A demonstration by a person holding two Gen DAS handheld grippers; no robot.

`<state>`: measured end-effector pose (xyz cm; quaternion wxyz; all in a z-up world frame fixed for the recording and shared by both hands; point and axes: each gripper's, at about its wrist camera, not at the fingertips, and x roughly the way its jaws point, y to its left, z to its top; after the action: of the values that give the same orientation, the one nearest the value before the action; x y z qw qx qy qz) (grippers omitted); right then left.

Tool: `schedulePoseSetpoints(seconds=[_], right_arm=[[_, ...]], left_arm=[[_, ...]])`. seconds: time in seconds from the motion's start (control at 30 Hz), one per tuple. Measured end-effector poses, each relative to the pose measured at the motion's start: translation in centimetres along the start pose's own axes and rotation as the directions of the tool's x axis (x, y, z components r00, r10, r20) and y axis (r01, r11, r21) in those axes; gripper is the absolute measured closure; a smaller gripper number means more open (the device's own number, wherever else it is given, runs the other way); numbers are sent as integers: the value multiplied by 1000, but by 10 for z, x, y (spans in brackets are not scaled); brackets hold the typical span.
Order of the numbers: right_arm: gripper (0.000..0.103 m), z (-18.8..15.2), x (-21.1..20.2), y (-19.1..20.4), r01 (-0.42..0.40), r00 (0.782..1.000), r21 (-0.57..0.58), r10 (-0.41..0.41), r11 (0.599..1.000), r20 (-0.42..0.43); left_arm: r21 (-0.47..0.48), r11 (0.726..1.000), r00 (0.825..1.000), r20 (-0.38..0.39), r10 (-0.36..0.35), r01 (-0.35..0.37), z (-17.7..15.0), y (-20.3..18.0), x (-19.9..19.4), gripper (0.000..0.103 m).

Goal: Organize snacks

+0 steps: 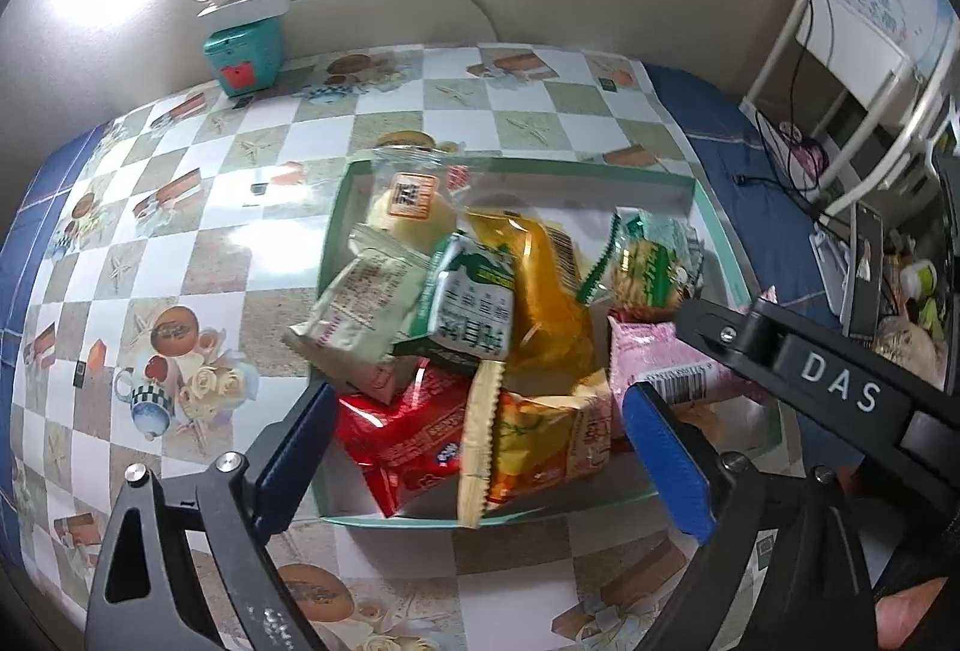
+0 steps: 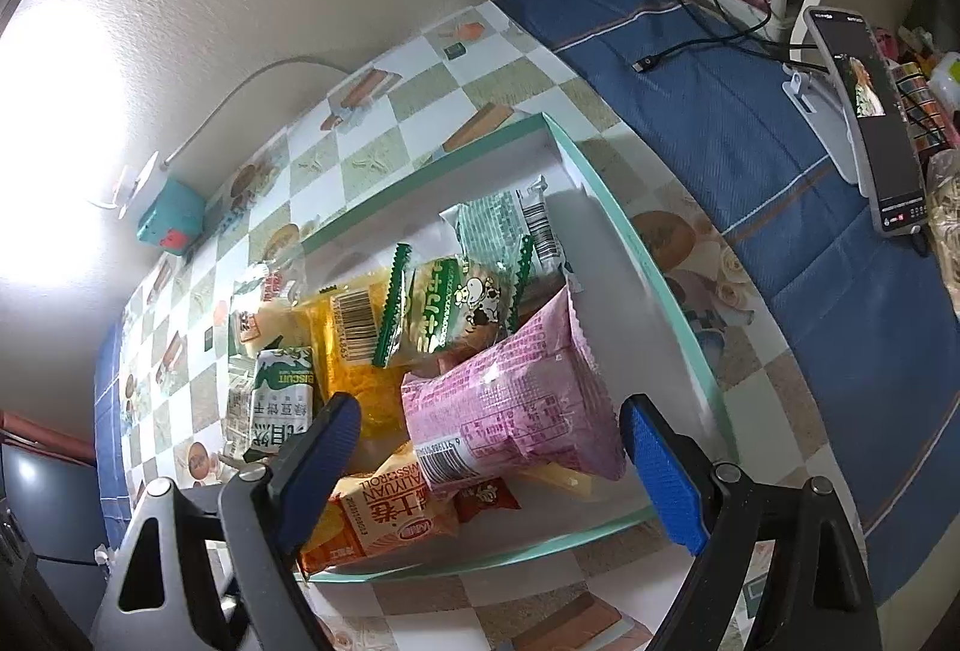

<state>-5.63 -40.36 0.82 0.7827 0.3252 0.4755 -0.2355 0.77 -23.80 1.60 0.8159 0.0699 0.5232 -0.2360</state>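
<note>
Nearest: left gripper (image 1: 480, 447) stands wide w/ nothing between the blue pads, above the near end of the box (image 1: 690, 183). Right gripper (image 2: 489, 471) likewise spread wide & empty, over the pink packet (image 2: 510, 405); the pads don't press on it. Both point steeply down into the box, which prob. means each is free to go for another item.

Snacks all sit inside the box, piled loosely rather than in rows: red packet (image 1: 402, 441) & orange roll packet (image 1: 540, 441) at the near wall, pink one beside them, yellow bag (image 1: 546, 291) & green-white biscuit pack (image 1: 474, 303) mid-pile, green cow-print packet (image 2: 462, 309) further back. Pale packet (image 1: 354, 309) hangs over the box's left rim, so likely needs a nudge in.

Beyond: checked tablecloth (image 1: 180, 231) bare of snacks, teal box (image 1: 243, 51) by the wall, phone (image 2: 870, 123) propped up off to the right.
</note>
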Motion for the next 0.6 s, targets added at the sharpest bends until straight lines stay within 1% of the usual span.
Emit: schedulePoseSetpoints(seconds=[0.03, 0.07, 0.2, 0.3, 0.47, 0.6], right_arm=[[9, 0, 0, 0, 2, 1000, 1, -2, 1000, 2], [0, 0, -1, -1, 2, 1000, 3, -2, 1000, 7], [0, 0, -3, -4, 7, 1000, 11, -7, 1000, 21], [0, 0, -2, -4, 8, 1000, 12, -8, 1000, 21], [0, -1, -1, 0, 17, 1000, -7, -17, 1000, 18], [0, -3, -1, 6, 31, 999, -34, -30, 999, 19]], left_arm=[[-10, 1000, 1000, -4, 3, -3, 1, 4, 0, 7], [-19, 1000, 1000, -7, 8, -9, 1, 7, 1, 7], [-94, 995, 999, -31, 36, -39, 1, 28, 5, 7], [-164, 985, 998, -32, 50, -54, 0, 48, 5, 7], [-263, 961, 996, -16, 83, -84, 1, 78, 2, 7], [-318, 941, 993, -27, 115, -118, 1, 99, 3, 3]])
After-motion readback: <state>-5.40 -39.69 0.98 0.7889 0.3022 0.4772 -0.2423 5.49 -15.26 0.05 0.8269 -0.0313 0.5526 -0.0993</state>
